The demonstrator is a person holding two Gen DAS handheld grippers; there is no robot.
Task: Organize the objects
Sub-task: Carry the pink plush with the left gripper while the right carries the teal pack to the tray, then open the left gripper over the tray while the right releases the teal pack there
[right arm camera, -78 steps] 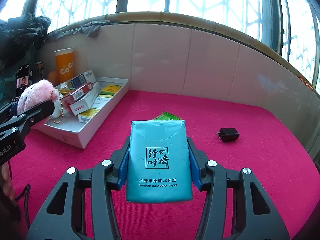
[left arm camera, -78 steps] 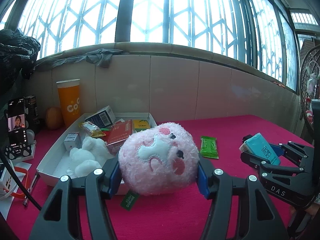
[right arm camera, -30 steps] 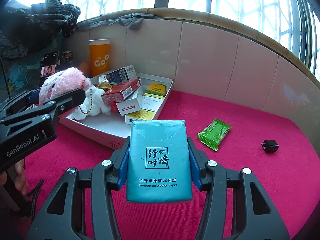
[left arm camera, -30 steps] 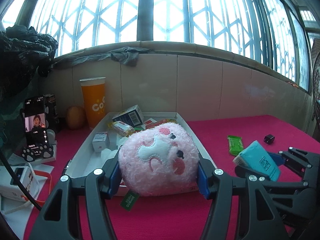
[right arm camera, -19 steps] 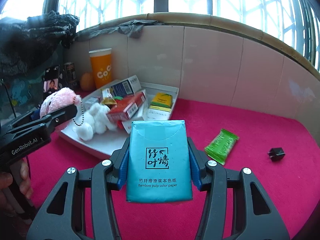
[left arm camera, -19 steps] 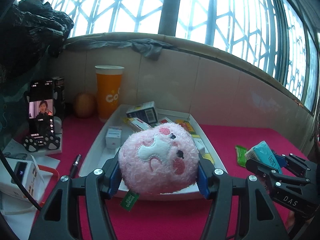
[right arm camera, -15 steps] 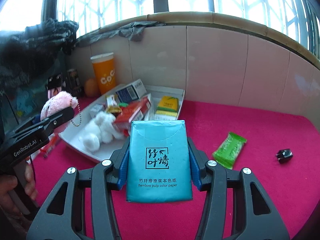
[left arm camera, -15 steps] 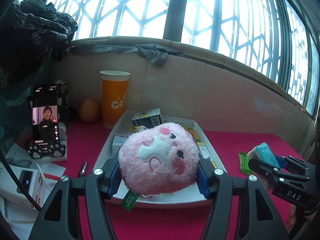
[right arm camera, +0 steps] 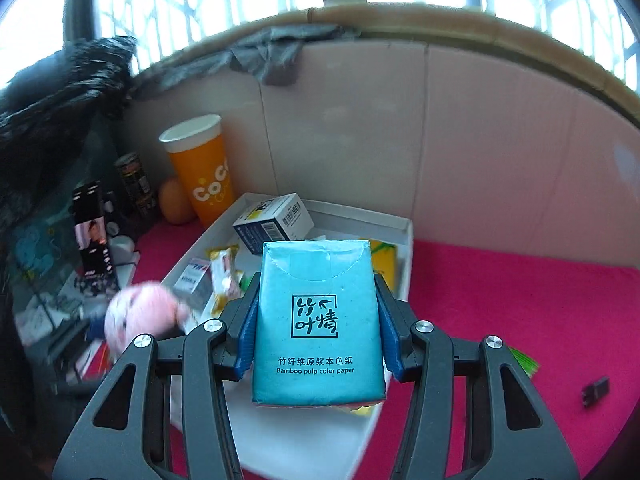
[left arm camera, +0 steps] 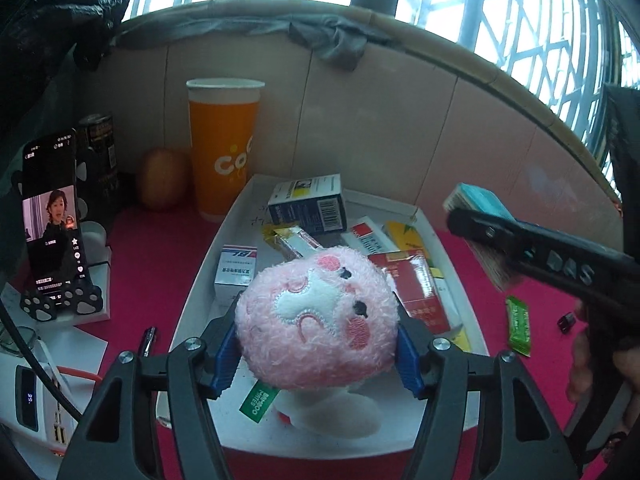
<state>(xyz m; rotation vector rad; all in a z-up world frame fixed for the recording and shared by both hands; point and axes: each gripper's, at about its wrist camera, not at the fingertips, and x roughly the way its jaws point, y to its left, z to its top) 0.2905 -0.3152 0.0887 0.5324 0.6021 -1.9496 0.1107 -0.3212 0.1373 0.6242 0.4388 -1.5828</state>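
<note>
Plainly the step in hand is the carry-and-drop into the white tray (left arm camera: 200, 280); both tools hang over it with their loads. The left tool (left arm camera: 316, 344) has the pink plush toy (left arm camera: 316, 320) between its blue pads, which press on the fur at either side, though its jaws are opening at this moment; the toy sits above the near end of the tray, over a white plush (left arm camera: 332, 412) lying there. The right tool (right arm camera: 318, 332) is clamped on the teal tissue pack (right arm camera: 318, 320), held upright with its printed face to the camera, above the right-hand side of the tray; in the left wrist view the same pack (left arm camera: 476, 204) shows beyond the tray's right wall.

The tray already holds a blue-and-white carton (left arm camera: 308, 204), a red box (left arm camera: 412, 288), a yellow snack bar (left arm camera: 292, 240) and a small white box (left arm camera: 236, 268); a green sachet (left arm camera: 518, 332) and a black charger (left arm camera: 566, 320) lie on the red bench (left arm camera: 152, 264) to the right, well apart from the tray.

Next, I judge, the left tool need only finish opening so the toy settles on bare tray floor; the right must find a free gap for the pack; the crowded far half offers little room.
</note>
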